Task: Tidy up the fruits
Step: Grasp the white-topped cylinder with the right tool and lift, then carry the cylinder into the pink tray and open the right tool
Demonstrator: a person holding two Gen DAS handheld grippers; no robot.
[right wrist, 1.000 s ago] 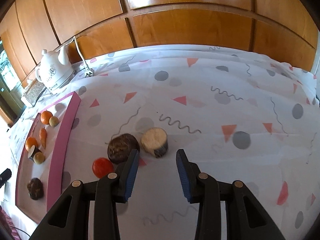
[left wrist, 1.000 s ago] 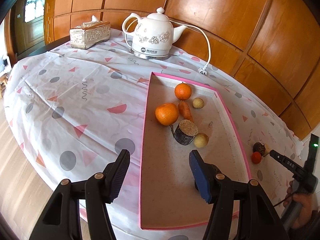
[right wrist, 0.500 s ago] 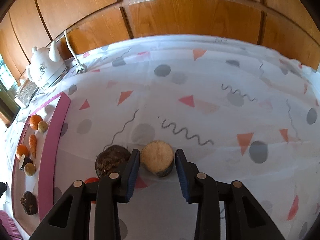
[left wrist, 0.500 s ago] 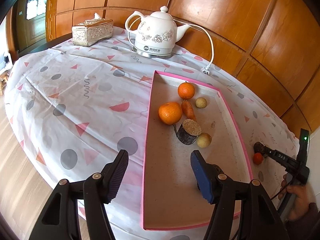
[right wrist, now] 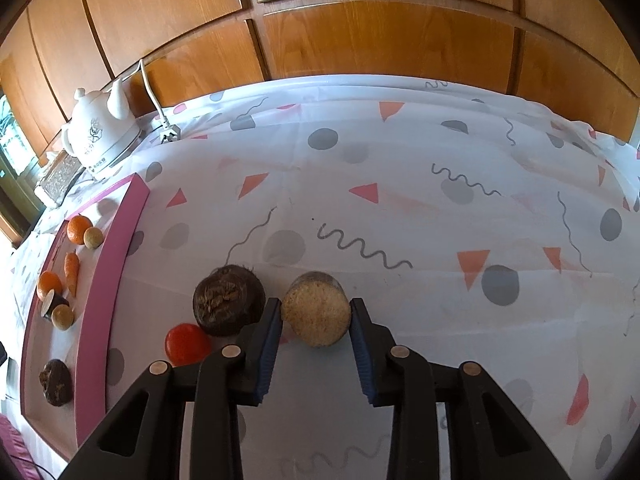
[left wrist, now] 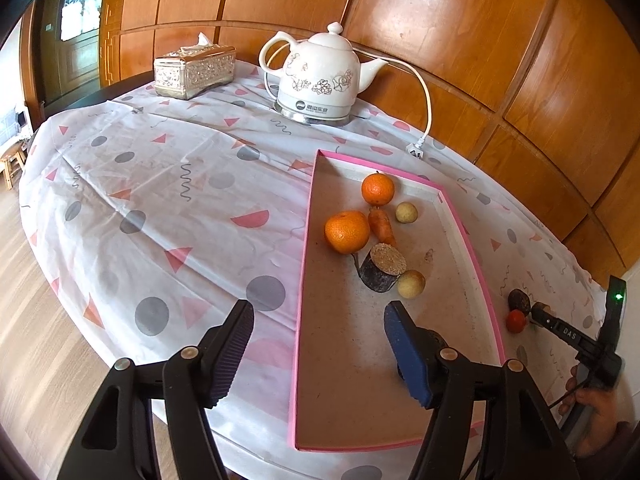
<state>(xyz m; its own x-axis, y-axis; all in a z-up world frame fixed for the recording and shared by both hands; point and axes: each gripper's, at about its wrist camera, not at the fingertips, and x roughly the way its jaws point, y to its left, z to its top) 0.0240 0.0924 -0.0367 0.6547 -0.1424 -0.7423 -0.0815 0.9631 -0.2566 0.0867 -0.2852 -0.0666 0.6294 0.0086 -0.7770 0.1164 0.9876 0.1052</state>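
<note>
The right gripper (right wrist: 316, 344) has just been closing around a cut log (right wrist: 316, 309) on the tablecloth (right wrist: 400, 208), its pads at the log's sides; firm contact is unclear. Just left lie a dark fruit (right wrist: 228, 299) and a tomato (right wrist: 187, 343). The left gripper (left wrist: 320, 344), just been opening and empty, hangs over the near end of the pink tray (left wrist: 472, 256), with oranges (left wrist: 346, 232) farther in.
</note>
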